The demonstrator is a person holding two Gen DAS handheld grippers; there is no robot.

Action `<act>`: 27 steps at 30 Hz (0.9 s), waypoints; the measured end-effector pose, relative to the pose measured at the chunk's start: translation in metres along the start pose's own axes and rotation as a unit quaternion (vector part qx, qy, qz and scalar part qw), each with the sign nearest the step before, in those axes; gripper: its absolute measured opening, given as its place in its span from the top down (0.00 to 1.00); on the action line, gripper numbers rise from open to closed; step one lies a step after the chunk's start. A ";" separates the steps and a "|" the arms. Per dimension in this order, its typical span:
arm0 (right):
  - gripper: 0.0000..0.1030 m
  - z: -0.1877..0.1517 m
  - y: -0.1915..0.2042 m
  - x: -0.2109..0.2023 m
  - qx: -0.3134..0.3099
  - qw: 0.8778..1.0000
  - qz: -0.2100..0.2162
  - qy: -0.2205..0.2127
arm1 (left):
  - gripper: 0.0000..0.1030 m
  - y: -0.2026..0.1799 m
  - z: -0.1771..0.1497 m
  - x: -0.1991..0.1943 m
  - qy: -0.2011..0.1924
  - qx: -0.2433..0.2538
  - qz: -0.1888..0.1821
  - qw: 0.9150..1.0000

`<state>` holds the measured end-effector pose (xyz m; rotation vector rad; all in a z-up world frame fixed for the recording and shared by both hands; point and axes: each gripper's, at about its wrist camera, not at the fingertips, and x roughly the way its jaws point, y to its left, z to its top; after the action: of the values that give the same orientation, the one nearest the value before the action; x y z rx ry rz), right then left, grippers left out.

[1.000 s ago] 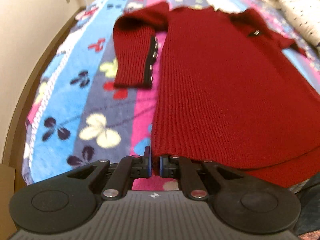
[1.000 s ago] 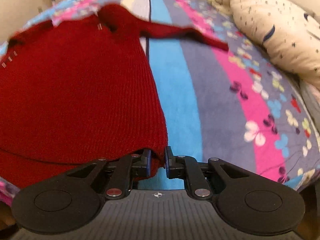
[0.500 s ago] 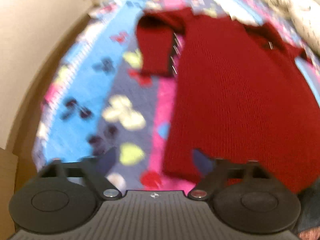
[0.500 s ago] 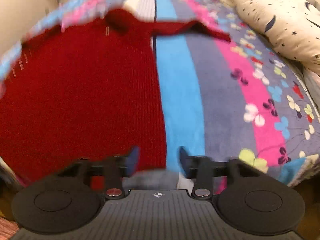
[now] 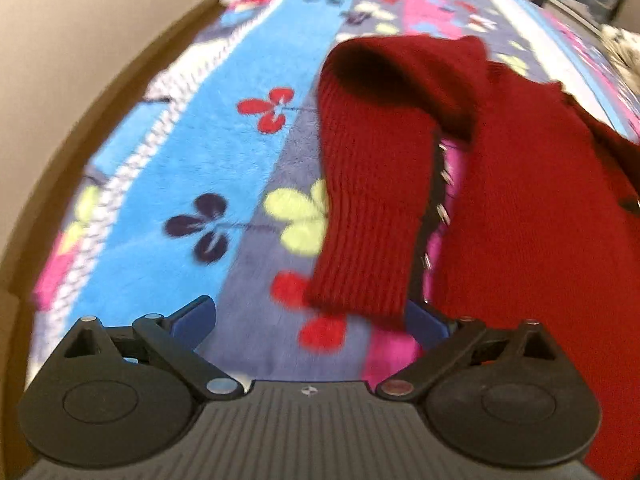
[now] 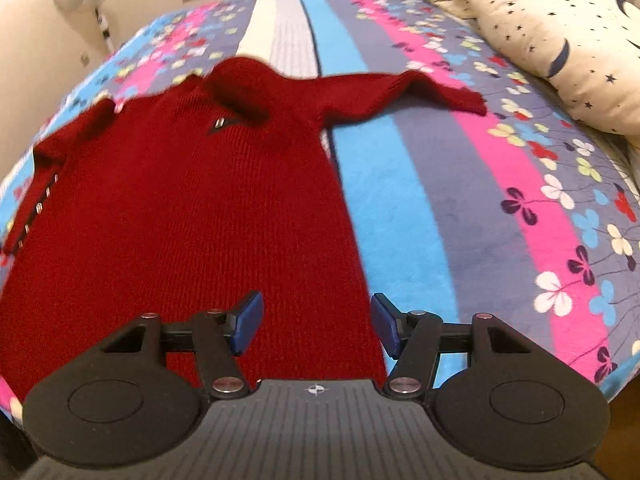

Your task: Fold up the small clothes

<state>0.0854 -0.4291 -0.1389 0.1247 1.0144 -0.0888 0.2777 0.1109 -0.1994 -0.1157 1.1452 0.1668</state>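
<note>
Sleeve fold is being set up: left gripper [image 5: 312, 324] is opening wide over the cuff [image 5: 360, 280], empty; right gripper [image 6: 316, 324] is half-open, empty, over the sweater [image 6: 180, 208] near the bed's [image 6: 400, 200] front edge; cuff must be pinched next.

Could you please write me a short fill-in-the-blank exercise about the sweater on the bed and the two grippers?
1. The knitted sweater is coloured ____.
2. The sleeve stretched out toward the pillow lies on the striped ____.
3. The cuff of the other sleeve sits just ahead of the ____ gripper, whose jaws are opening.
4. The right gripper pads are ____, not pressing the hem.

Missing words: red; blanket; left; apart
</note>
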 end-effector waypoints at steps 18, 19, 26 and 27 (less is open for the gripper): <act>0.41 0.011 0.037 0.015 -0.056 0.998 -0.029 0.015 | 0.93 0.055 0.103 -0.082 -0.238 0.128 0.254 0.929; 0.41 0.011 0.038 0.016 -0.055 0.998 -0.027 0.016 | 0.93 0.071 0.110 -0.086 -0.252 0.124 0.268 0.921; 0.41 0.013 0.043 0.016 -0.064 0.997 -0.036 0.025 | 0.47 0.119 0.111 -0.029 -0.193 0.103 0.360 0.907; 0.41 0.015 0.042 0.015 -0.063 0.997 -0.037 0.023 | 0.39 0.122 0.107 -0.023 -0.177 0.087 0.349 0.916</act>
<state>0.1115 -0.3898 -0.1417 -0.0261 1.0686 -0.0892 0.3408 0.2482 -0.1357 0.4772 0.7903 0.6899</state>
